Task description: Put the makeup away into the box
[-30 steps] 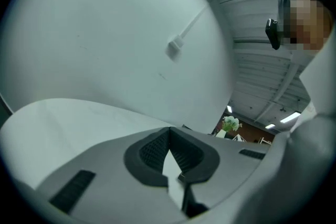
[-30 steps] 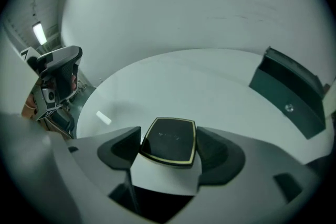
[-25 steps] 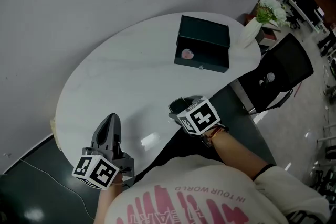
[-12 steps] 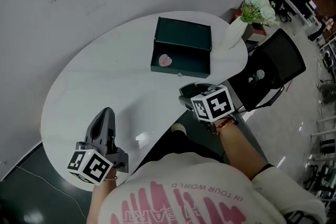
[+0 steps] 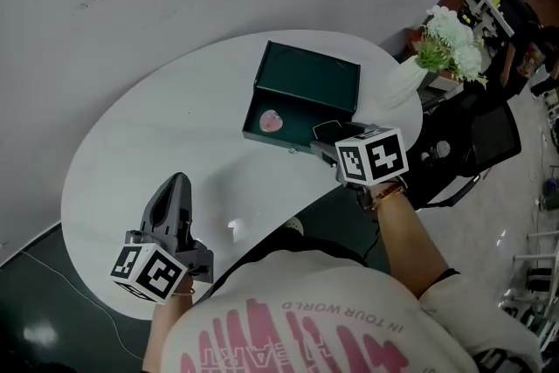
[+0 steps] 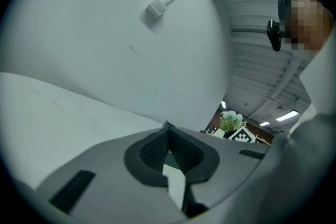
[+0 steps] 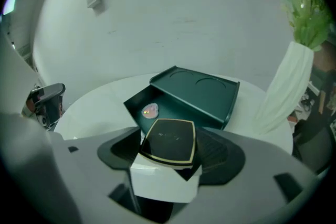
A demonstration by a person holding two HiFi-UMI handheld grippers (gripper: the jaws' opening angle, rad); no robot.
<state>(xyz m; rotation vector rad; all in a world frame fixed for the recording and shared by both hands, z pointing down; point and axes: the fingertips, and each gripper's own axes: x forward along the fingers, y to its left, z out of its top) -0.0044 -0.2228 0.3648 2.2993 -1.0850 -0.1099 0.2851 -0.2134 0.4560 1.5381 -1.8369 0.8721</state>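
A dark green box (image 5: 310, 79) stands open on the white table (image 5: 157, 144), its lid folded back. A pink heart-shaped makeup piece (image 5: 273, 121) lies inside. My right gripper (image 5: 329, 135) hovers at the box's front edge, shut on a black compact with a gold rim (image 7: 169, 140). From the right gripper view, the box (image 7: 202, 93) and the heart (image 7: 150, 110) lie just beyond my right gripper (image 7: 170, 139). My left gripper (image 5: 175, 192) sits near the table's near edge, shut with nothing in it; its jaws (image 6: 167, 128) meet at the tips.
A white vase of flowers (image 5: 410, 74) stands on the table right of the box, close to my right gripper. A black chair (image 5: 476, 140) is beyond the table's right edge. A grey wall runs behind the table.
My right gripper has carried the black compact from the table's near edge up to the front of the box. The left gripper stays by the near edge, still shut.
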